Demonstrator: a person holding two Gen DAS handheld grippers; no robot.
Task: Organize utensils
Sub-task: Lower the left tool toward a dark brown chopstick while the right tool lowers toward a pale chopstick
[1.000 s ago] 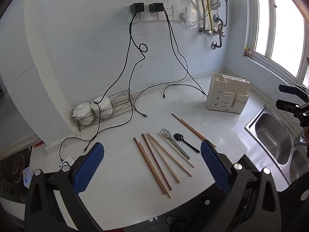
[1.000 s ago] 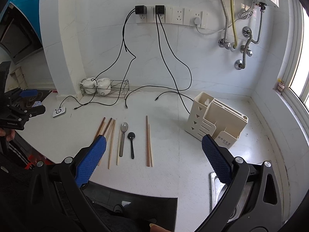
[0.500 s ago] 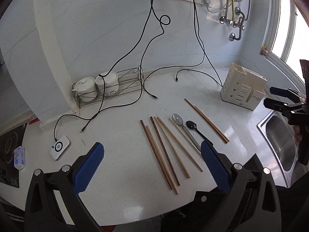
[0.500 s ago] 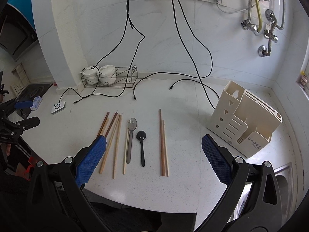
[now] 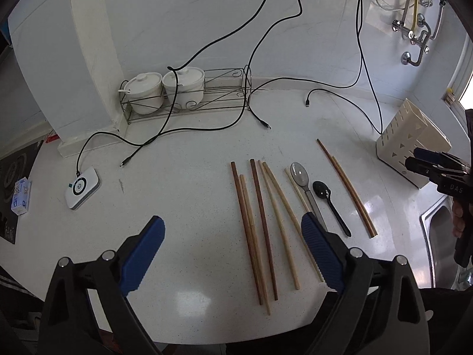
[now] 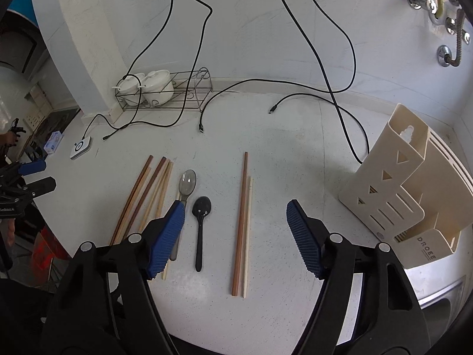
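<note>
Your left claw hangs over the near edge of the counter, jaws spread and just closing a little, with nothing pressed between the blue pads; the near ends of the bundle of chopsticks lie below the gap. Your right claw is also parted, its jaws just narrowing, gripping nothing; under the gap lie the black spoon and a pair of chopsticks side by side. The metal spoon lies just left of the black one, its handle hidden behind the left pad. Further right on the counter stands the cream utensil holder, upright and well apart from the utensils. Near the back wall, a wire rack holds two white lidded pots, with black cables trailing across the counter.
</note>
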